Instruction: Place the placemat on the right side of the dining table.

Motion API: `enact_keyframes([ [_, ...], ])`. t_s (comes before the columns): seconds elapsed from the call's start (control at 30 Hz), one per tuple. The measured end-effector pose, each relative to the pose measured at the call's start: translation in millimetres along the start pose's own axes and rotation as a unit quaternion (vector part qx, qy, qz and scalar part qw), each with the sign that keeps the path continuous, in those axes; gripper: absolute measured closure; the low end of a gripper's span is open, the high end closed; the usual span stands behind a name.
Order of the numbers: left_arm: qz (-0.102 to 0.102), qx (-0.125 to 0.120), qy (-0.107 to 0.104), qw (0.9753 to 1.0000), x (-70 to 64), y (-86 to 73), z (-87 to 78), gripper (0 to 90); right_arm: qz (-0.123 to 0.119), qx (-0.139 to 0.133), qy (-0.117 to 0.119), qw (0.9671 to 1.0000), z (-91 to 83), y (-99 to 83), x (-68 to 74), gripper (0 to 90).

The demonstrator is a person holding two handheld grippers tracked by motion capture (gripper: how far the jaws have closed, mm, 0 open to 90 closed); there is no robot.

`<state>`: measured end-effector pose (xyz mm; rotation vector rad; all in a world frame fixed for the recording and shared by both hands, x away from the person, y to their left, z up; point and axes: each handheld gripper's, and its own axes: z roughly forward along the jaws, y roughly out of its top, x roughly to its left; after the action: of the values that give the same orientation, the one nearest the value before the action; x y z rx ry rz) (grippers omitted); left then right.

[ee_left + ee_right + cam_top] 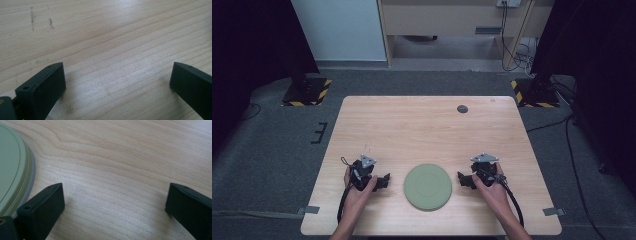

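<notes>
Grippers rested low on the wooden table (pixel 427 125), one in each of my hands, with the green plate (pixel 428 186) lying flat between them near my edge of the tabletop.

On my left side, my left hand (pixel 357 192) held the left gripper (pixel 383 180), which sat on the wood just beside the plate's left rim without touching it. Its grey three-cornered plate faced up and its cable trailed back along my forearm. From the left gripper view, the two black jaws stood spread wide, with bare wood grain between them and nothing held; a few faint dark scuff marks (pixel 41 21) showed on the boards farther off.

At the middle, the plate was round, pale green, with a shallow ring inside its rim, and nothing lay on it.

On my right side, my right hand (pixel 492 189) held the right gripper (pixel 463 179), which pointed inward toward the plate's right rim, near it but apart. In the right gripper view its jaws were likewise wide apart and held nothing, and the plate's edge (pixel 15 170) curved in at the left, just beside the left-hand jaw; I could not tell whether that jaw touched the rim.

Farther off, a small dark round disc (pixel 462 108) lay near the table's far edge, well apart from both grippers.
</notes>
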<state>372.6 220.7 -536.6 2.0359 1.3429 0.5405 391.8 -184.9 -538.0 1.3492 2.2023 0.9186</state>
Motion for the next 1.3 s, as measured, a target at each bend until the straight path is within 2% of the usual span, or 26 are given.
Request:
enact_keyframes([
  [0.03, 0.0, 0.0, 0.0, 1.0, -0.2, 0.0, -0.1, 0.0, 0.002, 0.0, -0.003, 1.0, -1.5, 0.1, -0.2, 10.0],
  [0.1, 0.003, -0.001, -0.003, 1.0, 0.0, -0.5, -0.8, 0.3, 0.001, 0.0, 0.007, 1.0, -6.0, 0.6, 1.3, 7.4],
  [0.2, 0.008, -0.002, -0.007, 0.9999, -0.2, -1.6, -2.1, 1.4, -0.013, -0.002, 0.018, 0.9998, -11.9, 0.1, 4.2, 7.2],
  [0.23, 0.011, -0.003, -0.011, 0.9999, -1.1, -2.4, -2.8, 1.4, -0.026, 0.006, 0.028, 0.9992, -16.6, -1.4, 9.2, 7.1],
  [0.37, 0.019, -0.002, -0.023, 0.9995, -4.8, -2.2, -3.6, 1.8, -0.058, 0.013, 0.039, 0.9975, -23.3, -5.8, 19.4, 7.2],
  [0.43, 0.023, -0.001, -0.025, 0.9994, -6.3, -2.4, -3.8, 1.8, -0.064, 0.013, 0.039, 0.9971, -24.0, -7.1, 21.7, 7.5],
  [0.47, 0.029, -0.001, -0.035, 0.9989, -9.3, -3.1, -4.6, 1.8, -0.071, 0.008, 0.043, 0.9965, -24.6, -10.5, 25.0, 8.9],
  [0.63, 0.044, -0.001, -0.064, 0.997, -19.3, -4.7, -7.4, 1.9, -0.071, 0.002, 0.055, 0.996, -29.2, -13.9, 27.7, 9.0],
  [0.7, 0.049, 0.0, -0.068, 0.9965, -20.9, -4.8, -7.7, 2.0, -0.071, 0.004, 0.063, 0.9955, -29.2, -15.6, 29.1, 8.9],
  [0.87, 0.063, -0.003, -0.092, 0.9938, -35.4, -5.4, -11.8, 2.6, -0.077, -0.006, 0.069, 0.9946, -30.2, -15.6, 34.2, 8.7],
  [1.03, 0.072, -0.008, -0.103, 0.992, -42.7, -4.5, -12.3, 2.8, -0.08, -0.008, 0.074, 0.9941, -30.6, -15.2, 37.3, 8.3],
  [1.13, 0.076, -0.007, -0.118, 0.9901, -46.1, -4.5, -11.2, 3.4, -0.08, -0.01, 0.076, 0.9939, -30.4, -15.1, 39.3, 8.4],
  [1.3, 0.082, -0.006, -0.121, 0.9893, -48.9, -4.0, -10.1, 3.7, -0.081, -0.009, 0.075, 0.9938, -29.2, -14.8, 42.2, 8.2],
])
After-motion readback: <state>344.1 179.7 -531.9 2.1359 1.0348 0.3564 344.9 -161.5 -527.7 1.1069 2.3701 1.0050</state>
